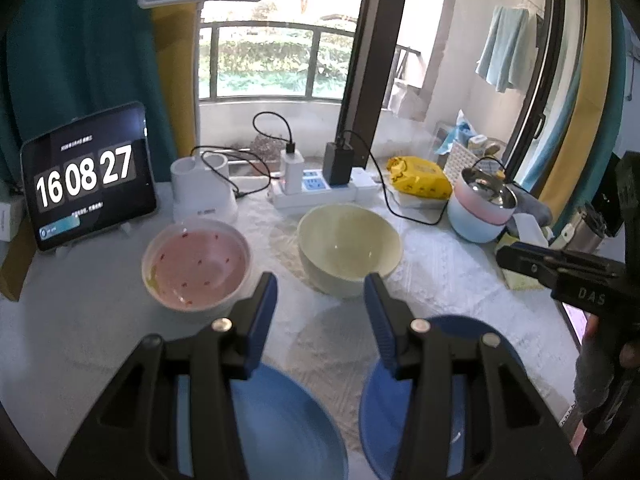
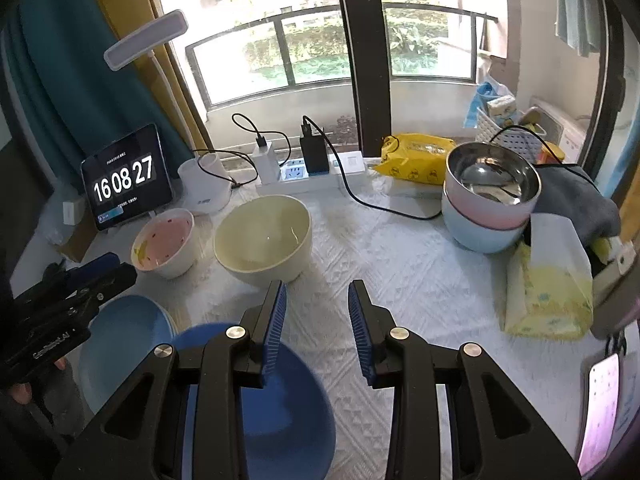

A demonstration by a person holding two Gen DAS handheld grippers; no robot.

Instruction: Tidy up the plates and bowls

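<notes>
Hovering above the table, both grippers look to be between pickups in the sorting job. The left gripper [image 1: 320, 284] has its jaws parted with nothing between them, and the right gripper [image 2: 317, 292] stands likewise released and empty. Nearest lie two blue bowls: the lighter blue bowl [image 2: 120, 344] on the left and the darker blue bowl [image 2: 280, 408] just right of it. Farther off stand the pink-lined bowl [image 1: 198, 262] and, just right of it, the cream bowl [image 1: 348, 248]; a stack of a pink bowl nested in a pale blue one [image 2: 486, 208] sits far right. Judging by this, the next move calls for lowering one gripper onto a bowl rim, closing on it, and nesting that bowl into another.
</notes>
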